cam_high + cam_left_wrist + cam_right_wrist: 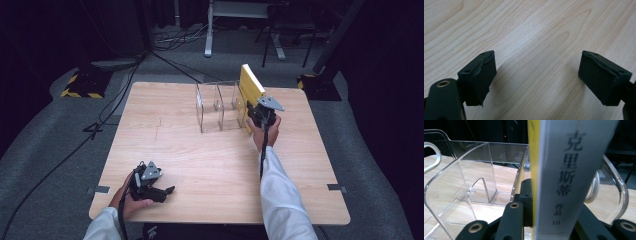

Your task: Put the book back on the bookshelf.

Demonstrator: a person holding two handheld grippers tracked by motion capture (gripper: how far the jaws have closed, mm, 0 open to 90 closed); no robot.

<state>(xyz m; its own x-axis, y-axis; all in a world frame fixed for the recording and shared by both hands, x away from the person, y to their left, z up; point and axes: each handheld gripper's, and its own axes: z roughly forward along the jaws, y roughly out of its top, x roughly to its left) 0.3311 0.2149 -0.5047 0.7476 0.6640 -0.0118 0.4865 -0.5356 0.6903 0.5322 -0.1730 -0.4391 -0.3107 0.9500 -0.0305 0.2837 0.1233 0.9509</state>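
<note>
A yellow book [250, 87] with a white spine [567, 177] stands upright at the right end of a clear acrylic rack [217, 107] at the far middle of the table. My right gripper [256, 114] is shut on the book's near edge, one black pad [527, 200] pressed against the yellow cover. In the right gripper view the rack's curved clear dividers [474, 177] stand to the left of the book. My left gripper [162, 192] rests near the table's front left edge, open, its two pads [484, 75] wide apart over bare wood with nothing between them.
The wooden table [175, 150] stands on grey carpet. Beyond its far edge are cables, stand bases with yellow-black stripes [82, 85] and metal frame legs [210, 30]. The rack's left slots hold nothing.
</note>
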